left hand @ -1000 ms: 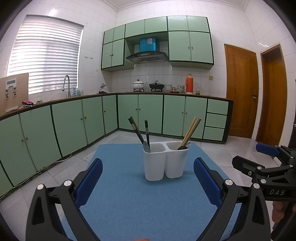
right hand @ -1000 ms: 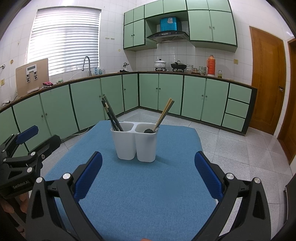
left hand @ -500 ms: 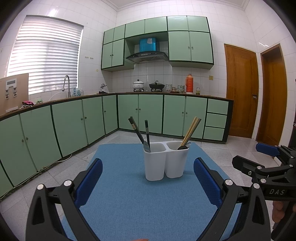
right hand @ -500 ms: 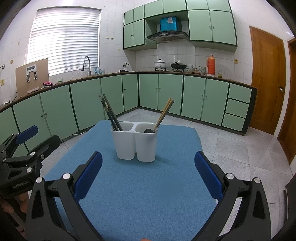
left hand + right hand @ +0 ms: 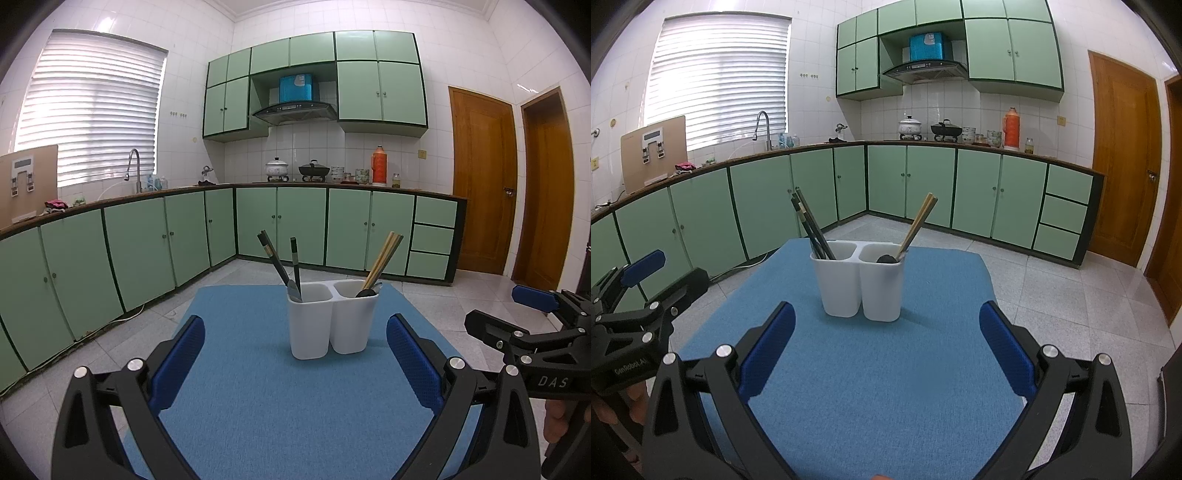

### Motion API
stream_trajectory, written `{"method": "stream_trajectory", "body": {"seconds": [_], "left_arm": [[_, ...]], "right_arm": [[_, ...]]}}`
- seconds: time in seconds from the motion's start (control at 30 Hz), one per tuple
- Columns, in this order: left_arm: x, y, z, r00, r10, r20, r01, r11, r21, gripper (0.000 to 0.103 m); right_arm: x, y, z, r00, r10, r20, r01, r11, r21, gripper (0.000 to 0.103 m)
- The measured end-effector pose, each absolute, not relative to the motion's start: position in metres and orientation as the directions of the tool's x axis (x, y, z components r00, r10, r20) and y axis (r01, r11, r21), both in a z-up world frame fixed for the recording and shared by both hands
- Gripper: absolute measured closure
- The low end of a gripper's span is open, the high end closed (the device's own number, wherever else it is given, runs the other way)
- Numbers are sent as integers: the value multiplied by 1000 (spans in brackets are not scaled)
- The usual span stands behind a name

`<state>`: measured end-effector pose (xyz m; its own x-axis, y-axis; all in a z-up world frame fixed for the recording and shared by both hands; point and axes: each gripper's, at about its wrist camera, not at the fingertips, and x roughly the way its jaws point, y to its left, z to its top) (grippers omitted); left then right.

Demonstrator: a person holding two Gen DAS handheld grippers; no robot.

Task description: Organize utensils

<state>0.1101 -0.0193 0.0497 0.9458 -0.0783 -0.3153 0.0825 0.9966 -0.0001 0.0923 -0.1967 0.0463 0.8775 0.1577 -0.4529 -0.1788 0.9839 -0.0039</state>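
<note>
Centrally, utensil holder (image 5: 332, 319) stands ahead of left gripper (image 5: 295, 354) and right gripper (image 5: 886, 343), both spread, empty.

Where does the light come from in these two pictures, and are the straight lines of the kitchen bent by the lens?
Left wrist view: the window blinds are brightest, nearly washed out; the counter bows in a curve; corners are black. Right wrist view: the same bright blinds; the white holder casts only a soft shadow on the blue mat; the door leans inward. Both look sharp.
</note>
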Motion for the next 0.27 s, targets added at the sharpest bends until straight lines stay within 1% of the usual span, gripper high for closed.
{"method": "stream_trajectory", "body": {"seconds": [0.27], "left_arm": [[110,-20,49,946,-76,-315,80,997,0,6]], "right_arm": [[91,-197,46,878,158,-452,-179,984,-3,6]]}}
